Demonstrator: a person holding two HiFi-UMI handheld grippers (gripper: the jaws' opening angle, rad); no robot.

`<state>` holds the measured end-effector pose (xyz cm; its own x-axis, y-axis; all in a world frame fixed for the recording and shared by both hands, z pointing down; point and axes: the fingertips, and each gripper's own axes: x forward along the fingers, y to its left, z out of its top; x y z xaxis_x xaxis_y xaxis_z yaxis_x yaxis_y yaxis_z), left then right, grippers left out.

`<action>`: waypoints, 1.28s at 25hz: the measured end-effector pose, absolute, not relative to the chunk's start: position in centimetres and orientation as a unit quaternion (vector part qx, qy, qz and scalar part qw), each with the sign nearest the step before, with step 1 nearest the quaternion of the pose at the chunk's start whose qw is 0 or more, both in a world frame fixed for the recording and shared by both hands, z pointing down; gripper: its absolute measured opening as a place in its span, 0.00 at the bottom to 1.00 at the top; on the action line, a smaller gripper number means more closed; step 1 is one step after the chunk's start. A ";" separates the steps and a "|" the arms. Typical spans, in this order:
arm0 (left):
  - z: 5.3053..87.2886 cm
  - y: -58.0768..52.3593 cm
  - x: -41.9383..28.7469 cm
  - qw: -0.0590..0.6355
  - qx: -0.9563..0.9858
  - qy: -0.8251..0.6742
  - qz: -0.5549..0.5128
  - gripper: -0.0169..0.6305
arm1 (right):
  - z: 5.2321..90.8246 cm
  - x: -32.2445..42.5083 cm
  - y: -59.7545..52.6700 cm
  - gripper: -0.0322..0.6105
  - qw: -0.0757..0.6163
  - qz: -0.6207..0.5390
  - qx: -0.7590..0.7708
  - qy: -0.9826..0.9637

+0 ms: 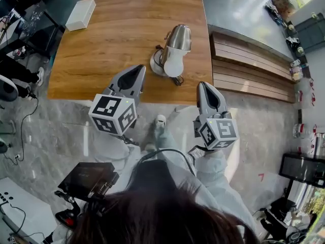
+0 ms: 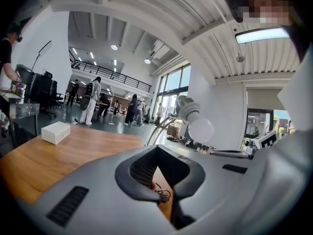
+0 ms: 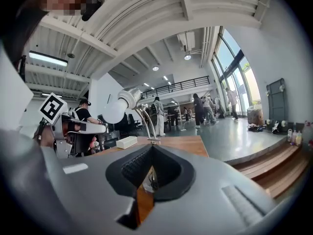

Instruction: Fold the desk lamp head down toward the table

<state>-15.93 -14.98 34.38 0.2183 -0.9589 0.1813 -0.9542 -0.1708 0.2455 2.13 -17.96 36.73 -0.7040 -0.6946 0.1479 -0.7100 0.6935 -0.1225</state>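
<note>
A chrome desk lamp [image 1: 175, 47] with a white bulb [image 1: 173, 67] stands near the front edge of the wooden table [image 1: 111, 39], its head raised and the bulb facing me. In the left gripper view the lamp head [image 2: 188, 109] and bulb [image 2: 201, 129] rise just beyond the jaws; in the right gripper view the bulb [image 3: 113, 111] sits up and to the left. My left gripper [image 1: 135, 73] hovers over the table's front edge, left of the lamp, shut and empty. My right gripper [image 1: 203, 87] is at the edge right of the lamp, also shut and empty.
A white box [image 1: 81, 14] lies at the table's far left corner. Wooden steps [image 1: 254, 67] run along the right of the table. The lamp's black cord [image 1: 177, 80] trails at its base. People stand far off in the hall [image 2: 90, 99].
</note>
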 end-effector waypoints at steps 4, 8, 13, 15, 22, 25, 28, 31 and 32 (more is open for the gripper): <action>34.6 -20.4 -17.2 0.171 0.775 -0.608 -0.009 0.03 | 37.5 0.1 -23.1 0.05 0.051 0.076 0.340 -0.936; 34.8 -24.4 -17.5 0.192 0.794 -0.577 -0.023 0.03 | 39.3 -2.6 -27.0 0.05 0.082 0.052 0.279 -0.955; 35.5 -26.9 -16.9 0.171 0.845 -0.507 0.026 0.03 | 42.6 -5.7 -29.7 0.06 0.113 0.070 0.205 -0.970; 35.6 -27.3 -16.4 0.162 0.865 -0.473 0.043 0.03 | 44.0 -6.8 -30.0 0.08 0.127 0.081 0.176 -0.973; 37.6 -30.3 -15.3 0.112 0.903 -0.401 0.107 0.13 | 48.8 -9.6 -32.4 0.26 0.139 0.114 0.132 -0.975; 37.8 -30.8 -14.3 0.101 0.913 -0.380 0.113 0.24 | 49.1 -10.1 -32.7 0.26 0.130 0.131 0.125 -0.975; 38.2 -32.2 -13.4 0.103 0.921 -0.361 0.102 0.27 | 49.5 -10.5 -33.9 0.27 0.125 0.145 0.120 -0.974; 37.9 -32.9 -12.3 0.091 0.931 -0.343 0.088 0.27 | 49.3 -10.9 -34.5 0.27 0.114 0.151 0.106 -0.976; 37.7 -32.9 -12.0 0.086 0.933 -0.338 0.086 0.27 | 49.2 -11.1 -34.5 0.27 0.111 0.150 0.103 -0.977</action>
<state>-11.97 -32.95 37.69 0.7562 -0.6170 0.2179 -0.6463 -0.7562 0.1021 -11.10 -34.54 49.16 -0.9541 -0.1670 0.2485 -0.2339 0.9338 -0.2707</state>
